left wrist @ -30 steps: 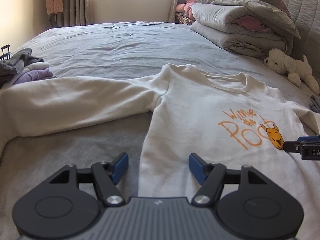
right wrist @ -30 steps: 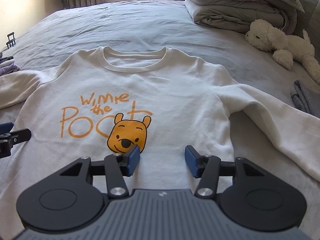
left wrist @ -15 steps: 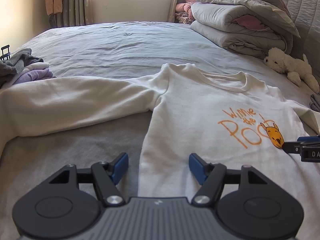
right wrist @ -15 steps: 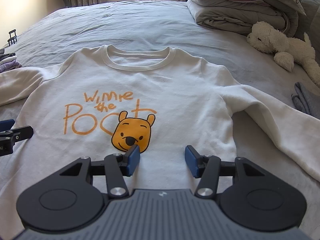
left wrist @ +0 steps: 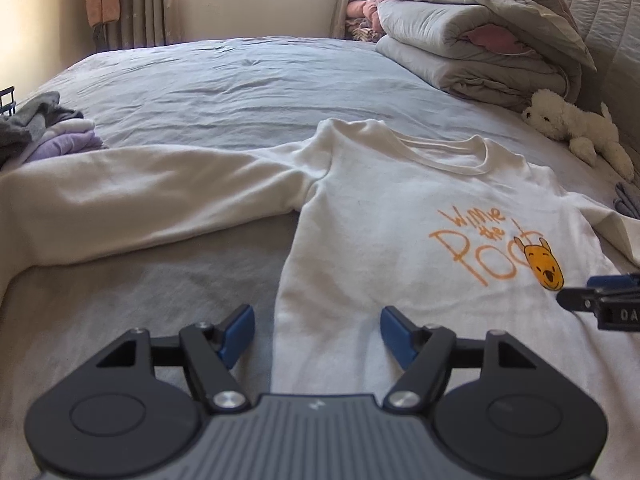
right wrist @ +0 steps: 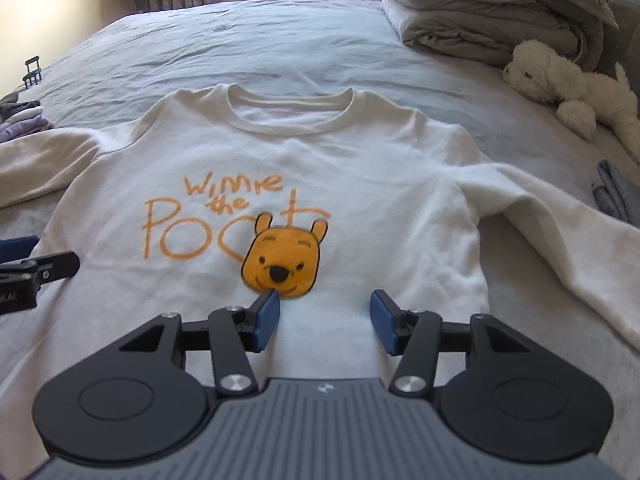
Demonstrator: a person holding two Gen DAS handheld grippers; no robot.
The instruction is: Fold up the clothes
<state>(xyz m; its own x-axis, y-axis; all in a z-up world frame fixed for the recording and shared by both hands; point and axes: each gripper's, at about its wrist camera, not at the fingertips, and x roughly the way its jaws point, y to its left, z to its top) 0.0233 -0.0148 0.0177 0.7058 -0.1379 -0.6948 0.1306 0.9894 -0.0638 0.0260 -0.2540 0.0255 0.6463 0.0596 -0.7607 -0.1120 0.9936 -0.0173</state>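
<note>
1. While lying flat, face up, sleeves spread on the grey bed [right wrist: 280,40], the cream long-sleeved sweatshirt with orange bear print [right wrist: 360,184] is looking soft, light, limp.
2. Left tool [left wrist: 317,334] and right tool [right wrist: 323,322] are hovering wide apart, holding nothing.
3. Hem corners or sleeve cuffs are offering the best hold.

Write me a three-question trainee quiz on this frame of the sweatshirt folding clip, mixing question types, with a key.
1. True or false: the left gripper is shut on the white sweatshirt.
2. Multiple choice: the sweatshirt lies A) front up with both sleeves spread out, B) folded in half, C) bunched in a heap.
3. Short answer: which soft toy lies on the bed beyond the sweatshirt's sleeve, near the folded duvet?

Key
1. False. Its jaws stand open above the sweatshirt's side edge; the right gripper is open too.
2. A.
3. The white plush dog.
</note>
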